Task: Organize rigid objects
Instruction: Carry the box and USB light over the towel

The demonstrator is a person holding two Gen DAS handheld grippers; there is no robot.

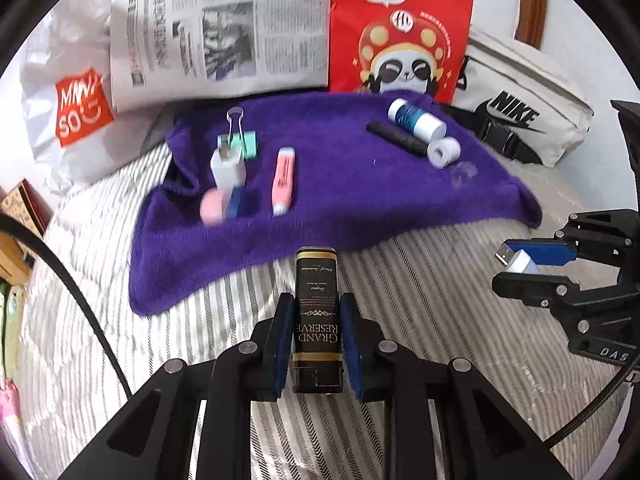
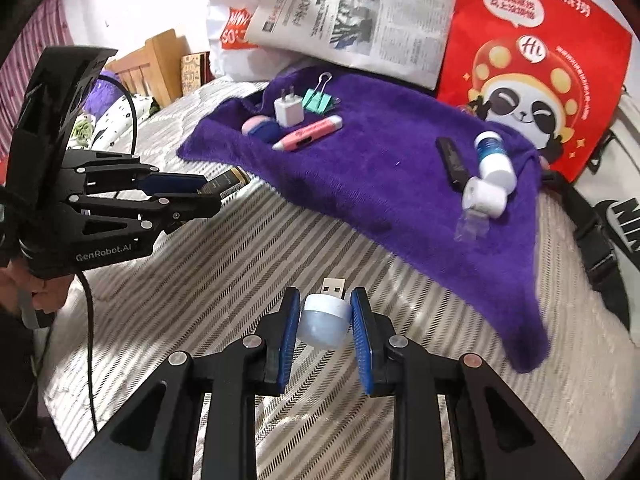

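Your left gripper (image 1: 316, 332) pinches a black gold-lettered box (image 1: 317, 320), your right gripper (image 2: 326, 320) clamps what looks like a white dome-shaped USB light (image 2: 325, 318).

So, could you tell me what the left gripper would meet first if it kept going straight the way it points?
Probably the near edge of the purple towel, just ahead of the black tube that the left gripper holds. Depth is unclear, so the striped bedding in front of it might come first.

Black linkage frames, blue-padded fingers (image 2: 290, 332), silver rivets
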